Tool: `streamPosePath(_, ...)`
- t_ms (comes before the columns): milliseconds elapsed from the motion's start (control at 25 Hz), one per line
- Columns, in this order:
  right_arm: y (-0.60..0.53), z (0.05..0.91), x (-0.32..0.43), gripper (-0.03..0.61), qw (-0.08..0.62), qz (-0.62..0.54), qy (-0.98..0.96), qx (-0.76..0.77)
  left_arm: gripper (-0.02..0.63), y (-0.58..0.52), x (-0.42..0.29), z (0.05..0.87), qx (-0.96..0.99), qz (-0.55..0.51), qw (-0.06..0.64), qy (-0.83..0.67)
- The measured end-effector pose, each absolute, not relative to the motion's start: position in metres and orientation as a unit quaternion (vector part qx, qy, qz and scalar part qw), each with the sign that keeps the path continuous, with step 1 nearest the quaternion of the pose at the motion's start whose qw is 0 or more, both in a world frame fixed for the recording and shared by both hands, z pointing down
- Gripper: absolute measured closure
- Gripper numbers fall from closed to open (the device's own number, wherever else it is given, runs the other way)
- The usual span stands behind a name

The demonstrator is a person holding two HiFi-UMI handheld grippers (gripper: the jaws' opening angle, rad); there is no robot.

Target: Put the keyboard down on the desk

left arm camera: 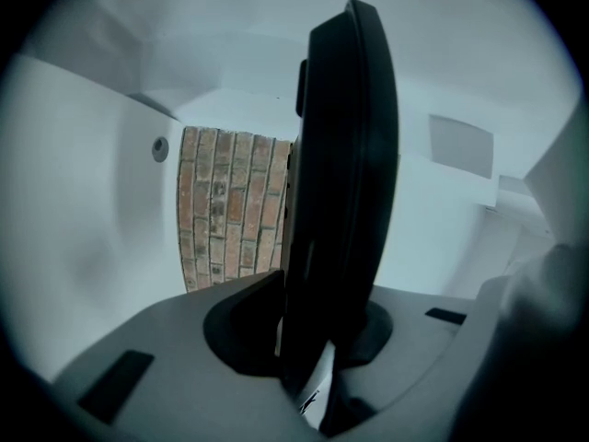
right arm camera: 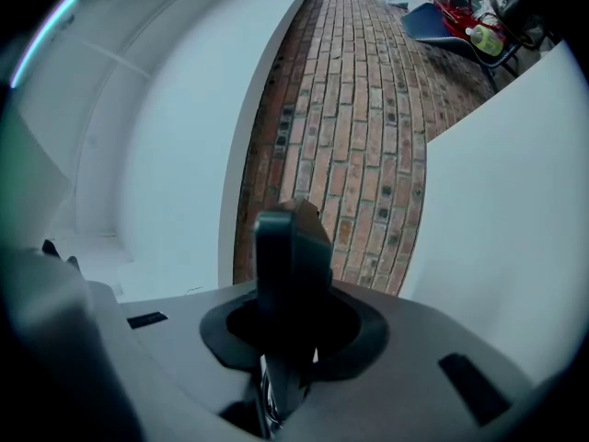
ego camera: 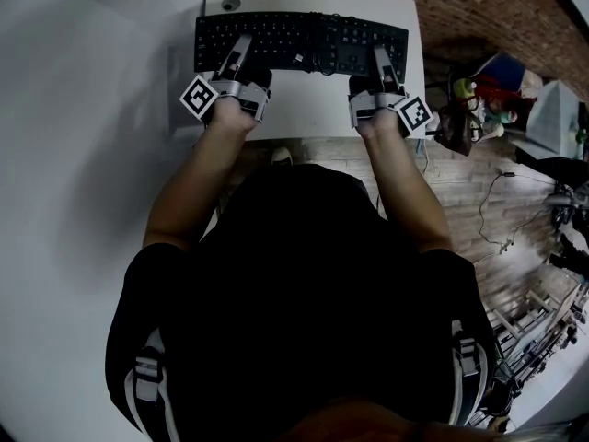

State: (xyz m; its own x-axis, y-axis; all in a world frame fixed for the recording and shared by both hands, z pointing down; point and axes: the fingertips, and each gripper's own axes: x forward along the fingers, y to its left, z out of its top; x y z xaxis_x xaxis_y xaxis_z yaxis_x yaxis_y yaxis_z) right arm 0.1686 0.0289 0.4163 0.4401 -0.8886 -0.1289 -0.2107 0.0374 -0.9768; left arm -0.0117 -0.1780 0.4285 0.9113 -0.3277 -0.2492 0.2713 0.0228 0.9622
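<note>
A black keyboard (ego camera: 304,40) lies level across the far half of the white desk (ego camera: 304,109); whether it rests on the top or hovers just above it I cannot tell. My left gripper (ego camera: 241,46) is shut on the keyboard's left end. My right gripper (ego camera: 380,55) is shut on its right end. In the left gripper view the keyboard's dark edge (left arm camera: 345,155) stands between the pads of the left gripper (left arm camera: 308,339). In the right gripper view a narrow black end of the keyboard (right arm camera: 293,247) is pinched in the right gripper (right arm camera: 290,339).
A round cable grommet (ego camera: 230,4) sits at the desk's far left corner. Brick floor (ego camera: 479,7) runs behind and to the right of the desk. Colourful clutter (ego camera: 488,95) and a cable (ego camera: 502,210) lie at the right. A white wall (ego camera: 92,109) stands left.
</note>
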Motion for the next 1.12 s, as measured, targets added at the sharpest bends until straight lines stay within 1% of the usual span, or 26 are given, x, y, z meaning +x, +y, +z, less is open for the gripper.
streamPosePath(560, 0.023, 0.427, 0.174, 0.48, 0.568, -0.302, 0.442, -0.625, 0.534, -0.18, -0.01, 0.436, 0.666, -0.214, 0.715, -0.026)
streamPosePath(1120, 0.012, 0.435, 0.184, 0.48, 0.563, -0.319, 0.472, -0.599, 0.532, -0.178, -0.015, 0.436, 0.678, -0.238, 0.694, -0.049)
